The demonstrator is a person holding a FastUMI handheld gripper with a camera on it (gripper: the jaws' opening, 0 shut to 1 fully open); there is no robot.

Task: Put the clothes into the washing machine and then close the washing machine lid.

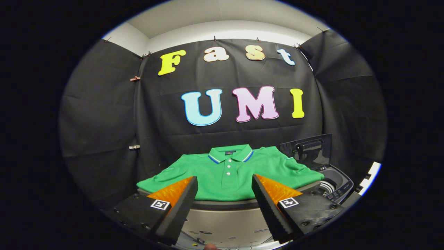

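A green polo shirt [229,173] lies spread flat on a grey surface [222,205], collar toward the back wall and sleeves out to both sides. My gripper [224,182] hovers in front of it, open, with nothing between the fingers. The shirt's lower front shows in the gap between the fingertips [192,184]. To the right of the shirt stands the washing machine [334,185] with its dark lid [307,151] raised upright. Part of the drum opening [326,185] is visible beside the right sleeve.
Black cloth walls close the booth behind and on both sides. The grey surface has a rounded front edge just under the fingers, with a control panel [222,239] below. A white strip [369,177] shows at the far right beyond the machine.
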